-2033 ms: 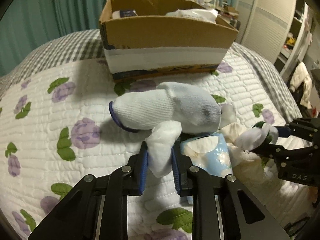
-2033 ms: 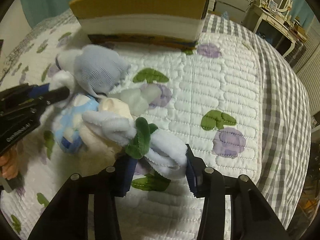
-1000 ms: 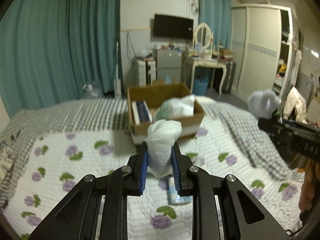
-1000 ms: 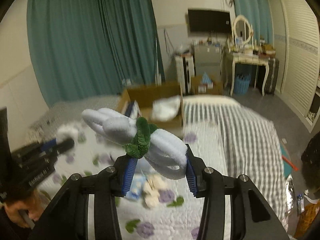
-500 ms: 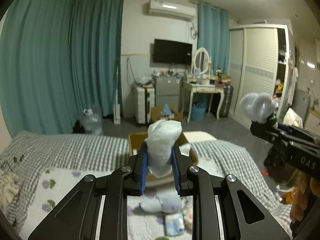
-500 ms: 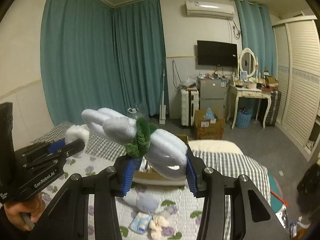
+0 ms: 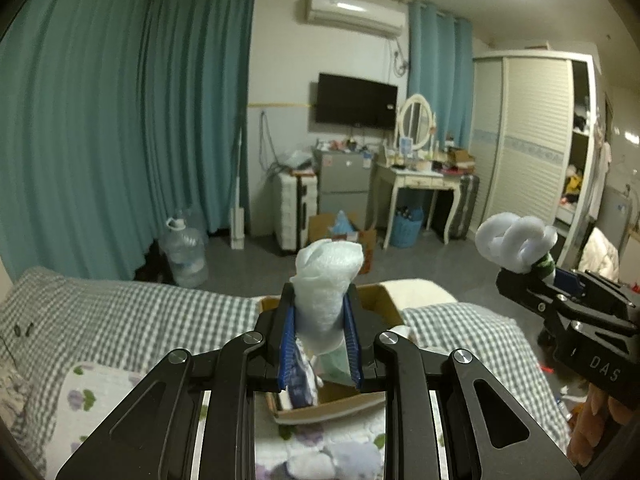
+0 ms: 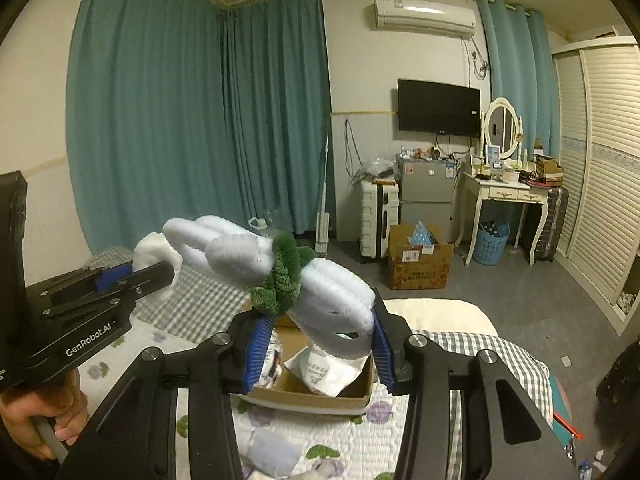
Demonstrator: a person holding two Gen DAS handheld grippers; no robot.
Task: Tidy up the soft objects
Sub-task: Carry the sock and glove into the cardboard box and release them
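Clamping a white sock (image 7: 327,285) in the left gripper (image 7: 320,344), a fluffy white bundle (image 8: 280,276) in the right gripper (image 8: 316,354); partly hiding the cardboard box (image 8: 320,398) behind both.

- Standing upright, pinched between blue pads above the cardboard box (image 7: 362,394): white rolled sock (image 7: 327,280), crinkly, rounded on top.
- Lying tilted in the other claw's grip: white fluffy loop bundle (image 8: 256,256), tied at the middle with green chenille, loops fanning both ways.
- Resting on the floral bed quilt (image 8: 344,436) before the box: pale bluish sock (image 8: 268,454).
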